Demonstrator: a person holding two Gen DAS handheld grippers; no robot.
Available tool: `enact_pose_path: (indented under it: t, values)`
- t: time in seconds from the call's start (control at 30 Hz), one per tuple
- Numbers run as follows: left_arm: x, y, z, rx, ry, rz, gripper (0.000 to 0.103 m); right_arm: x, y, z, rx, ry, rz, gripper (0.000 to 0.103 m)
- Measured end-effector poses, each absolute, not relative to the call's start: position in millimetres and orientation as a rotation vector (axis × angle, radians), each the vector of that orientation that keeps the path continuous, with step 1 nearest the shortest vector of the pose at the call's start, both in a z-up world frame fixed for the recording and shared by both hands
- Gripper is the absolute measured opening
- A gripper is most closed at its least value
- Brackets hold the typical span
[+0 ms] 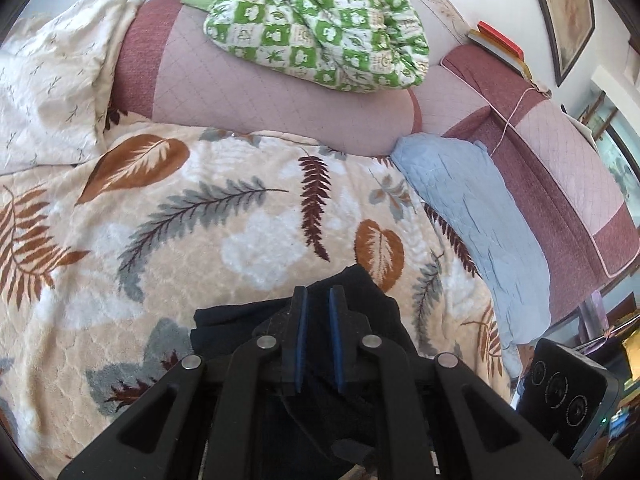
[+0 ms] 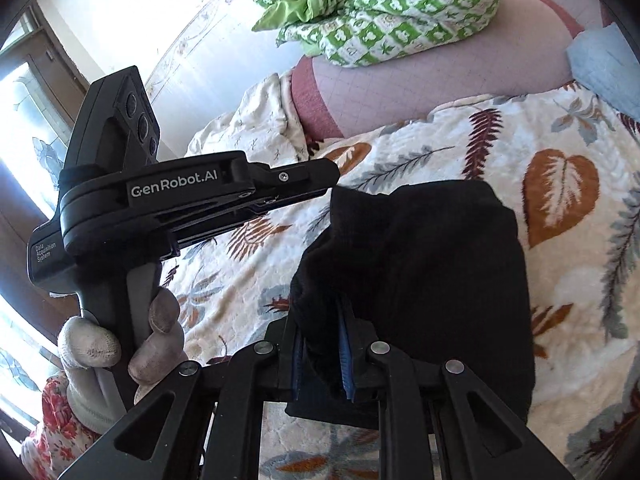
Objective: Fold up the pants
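Fleecy leaf-print blanket (image 2: 460,160) is covering the bed, giving a soft flat base for the black pants (image 2: 420,272); both grippers, left gripper (image 1: 318,300) and right gripper (image 2: 322,344), are pinching one bunched edge, jaws closed on cloth, lifting it for a fold

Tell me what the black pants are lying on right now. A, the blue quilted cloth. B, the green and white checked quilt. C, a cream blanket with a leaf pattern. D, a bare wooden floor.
C: in both wrist views the black pants lie bunched on the cream leaf-patterned blanket, while the green checked quilt sits farther back on the sofa and the blue cloth lies off to the side.
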State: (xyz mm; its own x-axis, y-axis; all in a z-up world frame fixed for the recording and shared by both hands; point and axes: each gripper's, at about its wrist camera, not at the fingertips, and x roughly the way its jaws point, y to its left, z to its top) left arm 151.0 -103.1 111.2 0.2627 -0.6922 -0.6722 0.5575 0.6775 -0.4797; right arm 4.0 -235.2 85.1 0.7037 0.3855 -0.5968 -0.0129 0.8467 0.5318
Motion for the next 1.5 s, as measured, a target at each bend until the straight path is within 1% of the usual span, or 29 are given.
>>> enact_pose_path:
  t: [0.2,0.27,0.3,0.33,0.37,0.4,0.43,0.47,0.53,0.57,0.63,0.8,0.83,0.87,0.9,0.93,0.97,1.03,1.07,1.1,1.13,1.17,1.27,1.5]
  values:
    - [158,-82,88,-0.194,1.019,-0.808,0.011,20,-207,67,0.47,0.811,0.238,0.017]
    - [157,-76,85,-0.205,1.016,-0.798,0.011,16,-203,69,0.407,0.789,0.236,0.021]
    - [158,-73,83,-0.213,1.019,-0.797,0.014,13,-203,71,0.376,0.776,0.228,0.022]
    - [158,-72,82,-0.222,1.023,-0.797,0.019,10,-203,73,0.347,0.77,0.221,0.029]
    - [159,-72,82,-0.229,1.024,-0.798,0.024,7,-203,74,0.33,0.769,0.221,0.047]
    - [159,-72,81,-0.234,1.025,-0.797,0.034,3,-204,75,0.317,0.767,0.228,0.059]
    - [160,-72,81,-0.241,1.025,-0.797,0.043,-1,-205,76,0.301,0.759,0.225,0.076]
    - [161,-74,81,-0.251,1.028,-0.799,0.046,-6,-205,78,0.277,0.741,0.212,0.079]
    - [163,-81,79,-0.262,1.05,-0.817,0.054,-12,-203,80,0.216,0.716,0.197,0.079]
    - [163,-86,77,-0.254,1.061,-0.823,0.055,-14,-200,79,0.173,0.71,0.183,0.079]
    - [161,-98,73,-0.211,1.068,-0.822,0.055,-17,-192,75,0.061,0.697,0.14,0.079]
    - [153,-128,64,-0.122,1.092,-0.851,0.055,-10,-181,59,-0.088,0.696,0.049,0.079]
    - [150,-134,65,-0.068,1.076,-0.843,0.049,-7,-179,56,-0.109,0.697,0.037,0.079]
    - [149,-137,64,-0.048,1.072,-0.84,0.044,-4,-176,53,-0.127,0.704,0.031,0.077]
    - [148,-139,64,-0.049,1.086,-0.851,0.035,-1,-176,50,-0.142,0.709,0.026,0.076]
    - [148,-140,64,-0.044,1.088,-0.855,0.031,1,-177,46,-0.15,0.72,0.017,0.064]
    - [147,-141,65,-0.034,1.084,-0.861,0.03,3,-181,45,-0.14,0.731,0.017,0.035]
    - [146,-140,67,-0.029,1.083,-0.871,0.021,6,-195,45,-0.052,0.752,0.034,0.023]
    - [147,-138,69,-0.04,1.085,-0.879,0.02,5,-201,48,-0.013,0.751,0.04,0.017]
    - [148,-136,71,-0.053,1.085,-0.886,0.018,6,-207,50,0.022,0.754,0.051,0.016]
    - [148,-133,74,-0.062,1.081,-0.891,0.015,5,-213,54,0.062,0.752,0.063,0.01]
    - [149,-130,78,-0.072,1.077,-0.897,0.015,4,-215,57,0.078,0.75,0.068,0.007]
    - [148,-122,88,-0.092,1.061,-0.903,0.011,2,-219,67,0.122,0.746,0.091,0.007]
    - [151,-89,107,-0.162,1.021,-0.894,0.01,4,-215,88,0.217,0.735,0.166,0.005]
